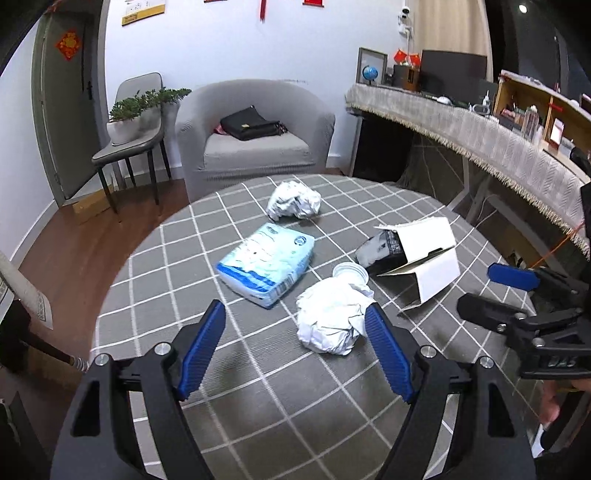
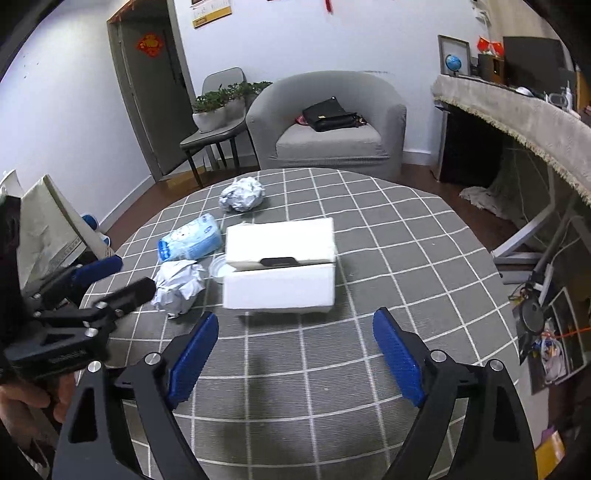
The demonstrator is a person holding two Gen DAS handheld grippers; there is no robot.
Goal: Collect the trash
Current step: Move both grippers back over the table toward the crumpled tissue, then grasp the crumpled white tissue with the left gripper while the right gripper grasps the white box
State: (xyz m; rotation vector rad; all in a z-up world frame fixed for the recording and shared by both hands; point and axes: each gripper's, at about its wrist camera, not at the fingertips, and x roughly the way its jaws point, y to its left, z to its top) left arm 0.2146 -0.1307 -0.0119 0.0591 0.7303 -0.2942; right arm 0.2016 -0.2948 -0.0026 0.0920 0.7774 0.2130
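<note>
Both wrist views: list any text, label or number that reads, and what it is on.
None reads for certain.
Blue tissue pack: round logo and print, too blurred.
Right hand-held gripper: raised letters on its body, unclear.
Red door sign: one character, blurred.
Yellow wall poster: print too small.

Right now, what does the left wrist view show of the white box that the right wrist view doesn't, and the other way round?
Only the left wrist view shows the white box from its open end, with a dark item inside, and the right gripper beside it.
Only the right wrist view shows the box's closed flap with its dark slot, and the left gripper.
Both show two crumpled paper balls, the tissue pack, and a small white dish by the box; both grippers are open and empty.
</note>
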